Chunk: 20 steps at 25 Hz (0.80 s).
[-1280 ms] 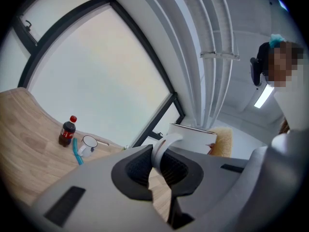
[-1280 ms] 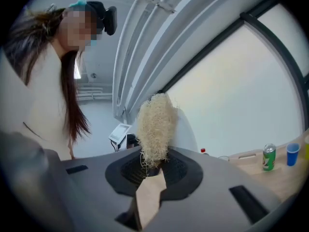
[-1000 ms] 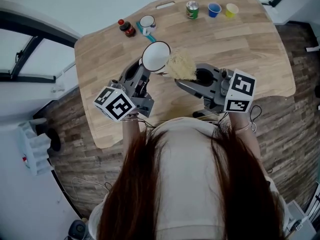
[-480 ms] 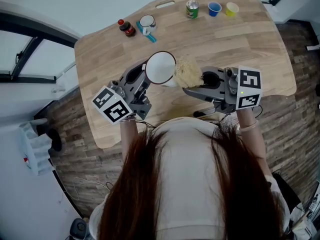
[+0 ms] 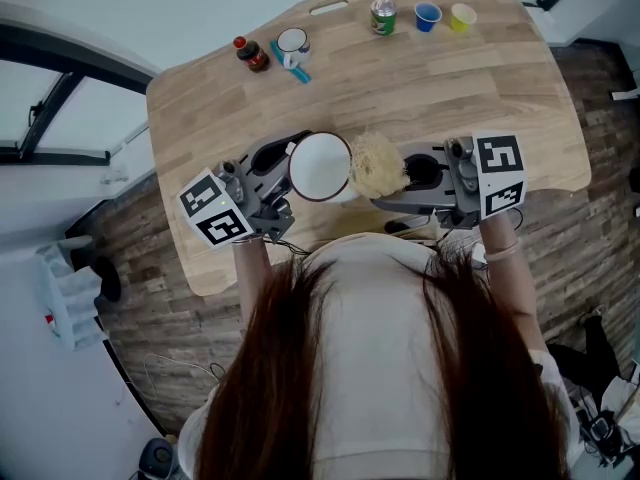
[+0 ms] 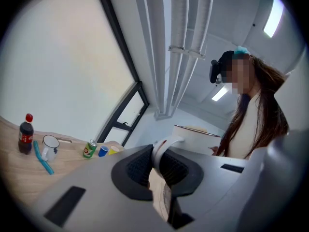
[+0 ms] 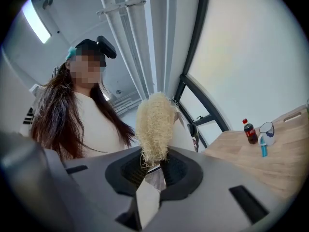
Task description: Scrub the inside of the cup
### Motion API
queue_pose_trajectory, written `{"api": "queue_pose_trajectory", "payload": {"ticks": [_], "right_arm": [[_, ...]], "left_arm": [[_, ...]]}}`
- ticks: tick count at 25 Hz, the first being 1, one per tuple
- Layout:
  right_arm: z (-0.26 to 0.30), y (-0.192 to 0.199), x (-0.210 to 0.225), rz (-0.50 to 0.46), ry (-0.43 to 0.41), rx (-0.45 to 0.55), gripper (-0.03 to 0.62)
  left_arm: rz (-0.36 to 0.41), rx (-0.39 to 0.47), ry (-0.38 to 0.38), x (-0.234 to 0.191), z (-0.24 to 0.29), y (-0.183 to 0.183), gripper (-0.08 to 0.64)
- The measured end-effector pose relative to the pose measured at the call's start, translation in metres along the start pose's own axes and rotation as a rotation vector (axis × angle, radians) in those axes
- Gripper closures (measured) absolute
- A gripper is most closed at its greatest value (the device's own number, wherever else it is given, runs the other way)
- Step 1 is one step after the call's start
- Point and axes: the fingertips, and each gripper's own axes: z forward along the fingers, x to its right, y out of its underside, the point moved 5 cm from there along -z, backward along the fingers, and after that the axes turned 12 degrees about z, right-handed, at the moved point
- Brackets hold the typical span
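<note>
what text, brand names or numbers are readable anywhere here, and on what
No text can be read in any view.
Dark soda bottle: red label, print too small to read.
Green can: print too small and blurred to read.
Marker cubes: black and white square patterns only, no letters.
White cup: no print shows.

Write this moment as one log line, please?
left gripper: shut on white cup | right gripper: shut on scrubber | scrubber: beside white cup rim
</note>
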Motion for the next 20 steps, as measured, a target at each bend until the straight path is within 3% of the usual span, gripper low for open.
{"api": "queue_pose_trajectory", "payload": {"ticks": [20], "right_arm": [[0.016, 0.024, -0.016, 0.082, -0.193, -0.174, 0.518]], "left_arm": [[-0.054, -0.071, 0.31, 0.027, 0.007, 0.014, 0.537]]}}
